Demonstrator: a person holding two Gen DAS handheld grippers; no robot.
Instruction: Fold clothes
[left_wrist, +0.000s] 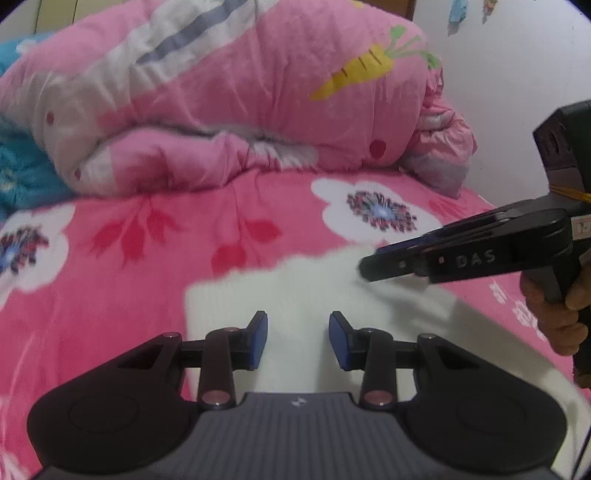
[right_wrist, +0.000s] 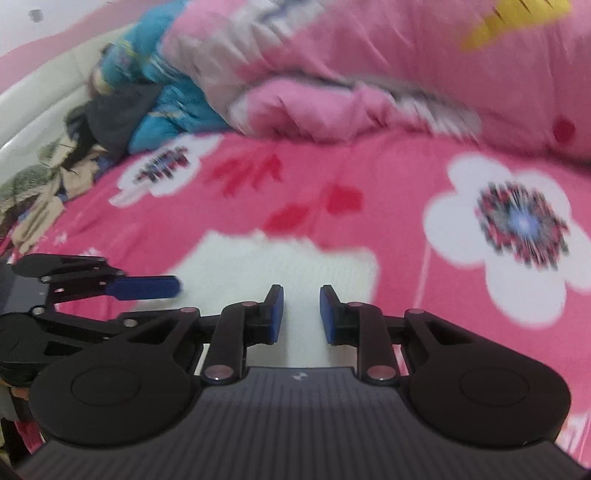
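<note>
Above a bed, the left gripper (left_wrist: 298, 339) hangs with its blue-padded fingers (left_wrist: 260, 341) spread apart, and nothing sits between them; white cloth shows in the gap below. The right gripper (right_wrist: 301, 314) also stands with a narrow gap between its blue pads, pinching nothing that the views show.

Just under both tools lies the folded white knitted garment (left_wrist: 295, 291), a flat, roughly rectangular piece with a straight left edge and a soft, blurred far edge. It rests on the bright pink bedspread printed with white flowers and red leaves (left_wrist: 147, 258).

From the left wrist, the right tool comes in from the right edge, its dark tip just over the garment's far right corner, with the person's hand (left_wrist: 557, 314) wrapped around the handle and a white wall (left_wrist: 517, 74) behind. From the right wrist, the left tool enters low on the left, its blue pad near the garment's left edge; this view alone shows a heap of dark and patterned clothes (right_wrist: 74, 147) by the pale bed frame.

Beyond the garment, a rolled pink quilt with a yellow carrot print (left_wrist: 240, 92) fills the back, a blue patterned quilt (right_wrist: 173, 103) beside it.
</note>
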